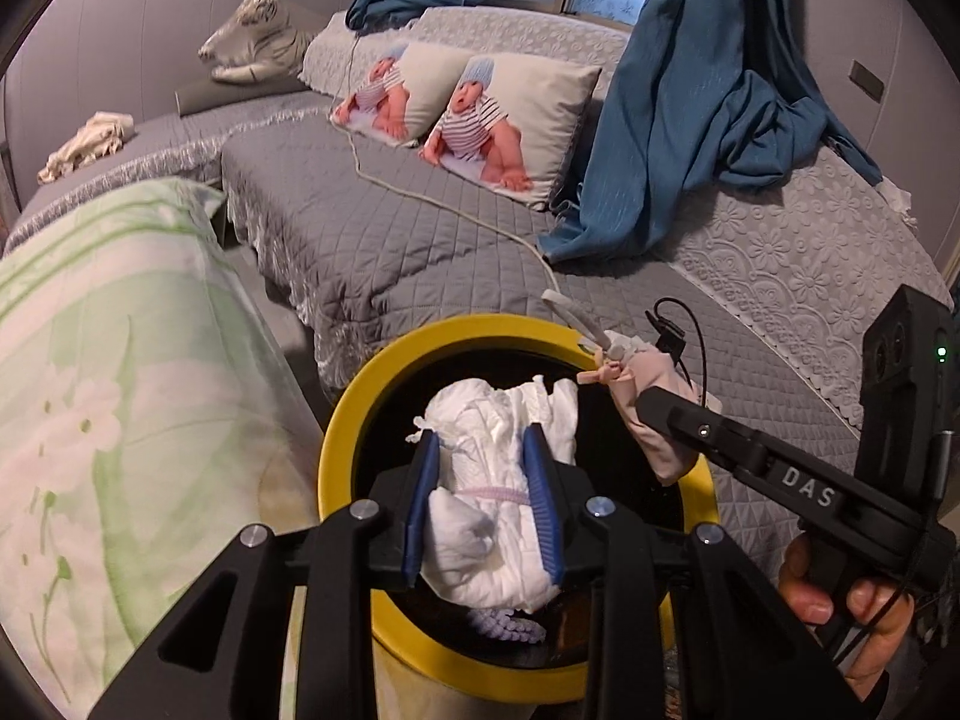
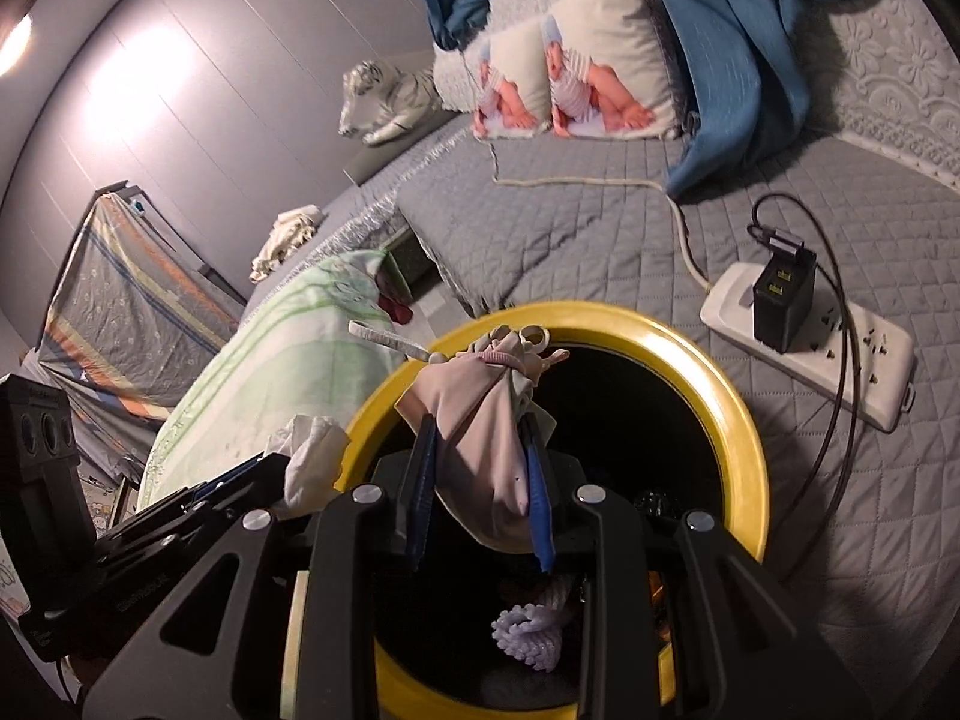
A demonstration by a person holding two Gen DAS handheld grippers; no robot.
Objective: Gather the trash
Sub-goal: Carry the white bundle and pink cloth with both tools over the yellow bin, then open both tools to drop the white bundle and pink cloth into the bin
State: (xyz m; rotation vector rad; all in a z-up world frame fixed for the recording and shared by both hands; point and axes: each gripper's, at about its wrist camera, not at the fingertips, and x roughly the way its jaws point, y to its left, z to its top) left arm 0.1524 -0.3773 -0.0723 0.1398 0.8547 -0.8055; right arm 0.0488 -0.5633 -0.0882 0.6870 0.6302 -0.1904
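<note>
Both claws: black angular frames w/ silver screws, ribbed blue finger pads (image 1: pixel 543 498). Right claw (image 1: pixel 645 405) marked "DAS", bare-skinned hand (image 1: pixel 852 612) on grip.

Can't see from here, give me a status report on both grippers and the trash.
Left gripper shut on white diaper, over yellow-rimmed bin. Right gripper shut on pink bundle, above bin. Nothing blocking the opening.

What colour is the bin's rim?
Yellow rim around a black inside; it shows best in the right wrist view.
</note>
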